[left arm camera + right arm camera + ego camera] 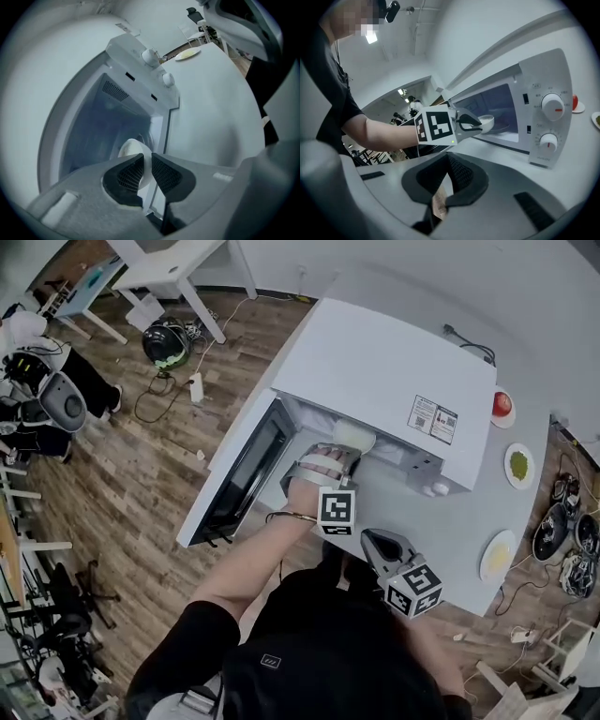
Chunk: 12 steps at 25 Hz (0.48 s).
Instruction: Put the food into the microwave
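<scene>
A white microwave [384, 371] stands on the white table [450, 540] with its door [239, 479] swung open to the left. My left gripper [349, 454] is shut on the rim of a white bowl [354, 437] and holds it at the mouth of the oven cavity. In the left gripper view the pads pinch the bowl's [131, 149] rim, with the cavity straight ahead. From the right gripper view, the bowl [488, 123] hangs just inside the opening. My right gripper [375, 542] hovers over the table in front of the microwave, jaws together and empty [447, 164].
To the right of the microwave lie a plate with a red item [502, 404], one with green food [518, 465] and one with yellow food [498, 554]. The control knobs [552, 105] sit on the oven's right side. Cables and chairs crowd the wooden floor.
</scene>
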Each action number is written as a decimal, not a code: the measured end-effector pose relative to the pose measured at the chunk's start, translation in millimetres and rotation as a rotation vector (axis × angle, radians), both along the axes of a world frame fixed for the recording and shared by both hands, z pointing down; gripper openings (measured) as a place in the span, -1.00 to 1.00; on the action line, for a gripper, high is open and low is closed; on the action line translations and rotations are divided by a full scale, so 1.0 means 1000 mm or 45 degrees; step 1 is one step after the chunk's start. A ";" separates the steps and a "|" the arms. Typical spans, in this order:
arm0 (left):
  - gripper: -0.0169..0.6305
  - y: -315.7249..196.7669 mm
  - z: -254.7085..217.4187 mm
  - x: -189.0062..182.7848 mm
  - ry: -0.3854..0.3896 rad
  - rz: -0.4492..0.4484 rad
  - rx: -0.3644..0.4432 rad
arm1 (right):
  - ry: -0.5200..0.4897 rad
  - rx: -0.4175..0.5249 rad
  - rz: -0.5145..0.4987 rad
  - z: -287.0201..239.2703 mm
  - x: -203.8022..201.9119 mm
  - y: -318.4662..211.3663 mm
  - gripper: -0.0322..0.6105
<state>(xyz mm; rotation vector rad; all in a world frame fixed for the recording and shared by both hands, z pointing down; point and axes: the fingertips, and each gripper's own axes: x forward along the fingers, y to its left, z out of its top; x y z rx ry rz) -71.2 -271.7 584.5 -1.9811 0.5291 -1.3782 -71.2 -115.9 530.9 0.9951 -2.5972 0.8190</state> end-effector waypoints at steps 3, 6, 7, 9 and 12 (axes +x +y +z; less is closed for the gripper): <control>-0.78 -0.016 0.010 0.004 -0.011 0.010 -0.004 | -0.005 -0.006 -0.021 0.010 -0.003 -0.005 -0.87; -0.78 -0.032 0.014 0.008 -0.011 0.013 -0.007 | -0.045 -0.003 -0.007 0.012 -0.003 -0.012 -0.87; -0.78 -0.036 0.014 0.010 -0.010 0.011 -0.011 | -0.051 -0.006 -0.007 0.013 -0.003 -0.012 -0.87; -0.78 -0.041 0.015 0.012 -0.017 0.015 -0.013 | -0.053 -0.018 -0.005 0.019 0.000 -0.013 -0.87; -0.78 -0.049 0.016 0.017 -0.029 0.032 0.000 | -0.064 -0.033 0.033 0.024 0.008 -0.017 -0.87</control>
